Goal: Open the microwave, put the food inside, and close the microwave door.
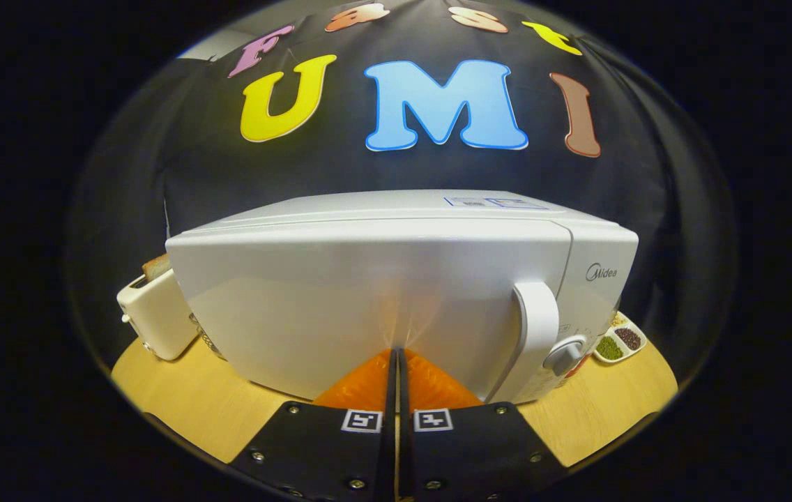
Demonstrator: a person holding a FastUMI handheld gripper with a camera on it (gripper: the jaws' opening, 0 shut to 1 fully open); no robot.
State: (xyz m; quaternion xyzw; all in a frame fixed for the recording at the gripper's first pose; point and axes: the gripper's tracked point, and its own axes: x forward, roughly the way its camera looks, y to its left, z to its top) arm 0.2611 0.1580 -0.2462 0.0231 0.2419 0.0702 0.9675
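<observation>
White microwave (pixel 382 293) sits on the wooden table (pixel 180 397), door closed flush, front face filling most of the space ahead of the fingers. Black cloth wall hangs behind the microwave.

Microwave door (pixel 354 307): plain white panel, glossy, faint reflection of the fingertips low at its centre. Vertical white handle (pixel 537 328) on the right side of the door, next to the control panel. Round grey knob (pixel 565 355) low on the panel, just right of the handle's lower end. Small stickers on the microwave's top, toward its right rear.

Left of the microwave: cream toaster (pixel 152 314), close beside the microwave's left side, a slice of bread (pixel 156 266) sticking up from its slot. Something metallic peeks out between toaster and microwave, too hidden to identify.

Right of the microwave, past its lower right corner: small white divided dish (pixel 620 340) with green and dark brown contents in separate compartments.

Hand-held gripper (pixel 396 352): fingers together, only a thin slit between them, nothing held. Tips are right at the lower centre of the microwave door, either touching or just short of it; can't tell which. Handle is off to the right of the tips.

Food for the task: can't tell where it is.
</observation>
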